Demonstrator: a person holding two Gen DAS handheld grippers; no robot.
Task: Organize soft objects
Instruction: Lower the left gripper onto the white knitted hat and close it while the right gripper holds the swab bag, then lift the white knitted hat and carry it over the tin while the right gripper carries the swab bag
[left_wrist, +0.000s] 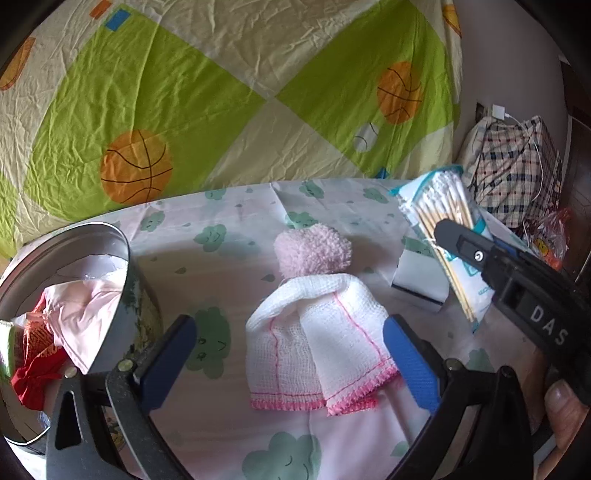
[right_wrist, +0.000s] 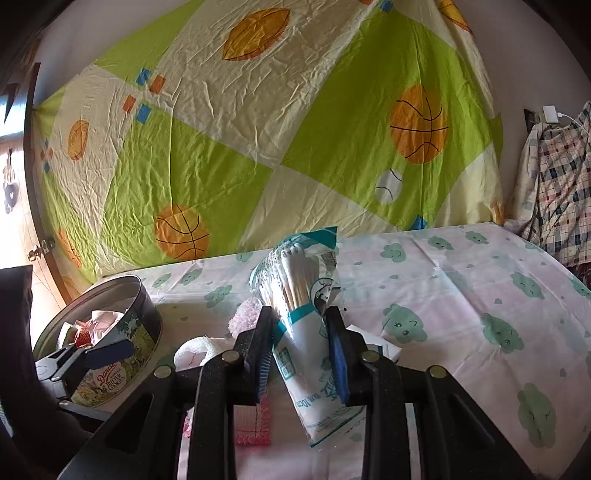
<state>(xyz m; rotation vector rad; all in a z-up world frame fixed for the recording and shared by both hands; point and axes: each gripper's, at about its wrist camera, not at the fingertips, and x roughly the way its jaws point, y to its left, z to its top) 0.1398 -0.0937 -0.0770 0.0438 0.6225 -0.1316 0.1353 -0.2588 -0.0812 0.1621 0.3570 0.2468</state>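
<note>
On the table with the cloud-pattern cloth (left_wrist: 229, 206), the left gripper (left_wrist: 288, 363) stands wide apart around the folded white towel (left_wrist: 317, 332) lying straight ahead between its fingers, while the right gripper (right_wrist: 301, 354) is clamped on the bag of cotton swabs (right_wrist: 299, 295), the tin (left_wrist: 122, 295) to the left.

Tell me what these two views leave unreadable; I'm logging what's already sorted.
- Tin contents: in the left wrist view only pink and red fabric shows; the wall and frame edge hide the rest.
- White box: cotton swab pack and right gripper cover it in both views.
- Pink pompom: white cloth overlaps its base; attachment unclear.
- Left gripper: open around the cloth.
</note>
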